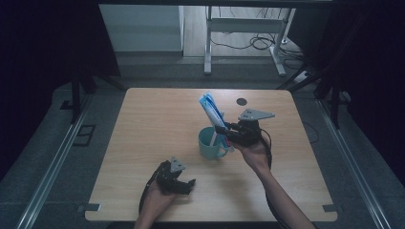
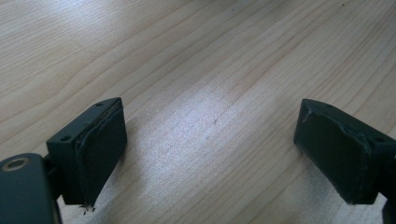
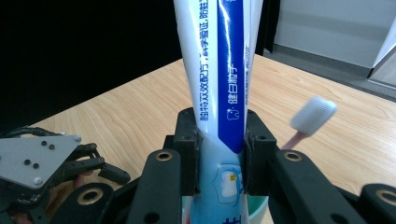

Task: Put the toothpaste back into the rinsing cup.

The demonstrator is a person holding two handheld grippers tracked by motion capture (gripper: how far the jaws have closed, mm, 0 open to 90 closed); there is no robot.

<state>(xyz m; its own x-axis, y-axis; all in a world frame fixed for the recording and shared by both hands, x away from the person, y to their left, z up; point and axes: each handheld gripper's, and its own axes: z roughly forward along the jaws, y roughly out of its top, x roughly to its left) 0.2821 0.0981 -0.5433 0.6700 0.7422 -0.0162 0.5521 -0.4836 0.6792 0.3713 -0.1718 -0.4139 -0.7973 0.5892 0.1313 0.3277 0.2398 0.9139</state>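
My right gripper (image 3: 219, 149) clamps a soft, light toothpaste tube (image 3: 219, 70) low down, upright over the teal cup (image 1: 211, 144); squeeze gently, it dents. My left gripper (image 2: 210, 154) rests wide open, empty.

The right gripper (image 3: 220, 140) has its two black fingers (image 3: 187, 140) pressed on a white and blue toothpaste tube (image 3: 219, 70), one on each side. The tube stands almost upright and its lower end goes down into a teal cup (image 3: 257, 205), of which a small part of the rim is seen. Just beside the tube, a pink toothbrush (image 3: 312, 114) with white bristles leans to the right. Behind them lies the wooden surface (image 3: 140, 107). At the lower left, the other gripper (image 3: 56, 163) rests with its grey plate on top.
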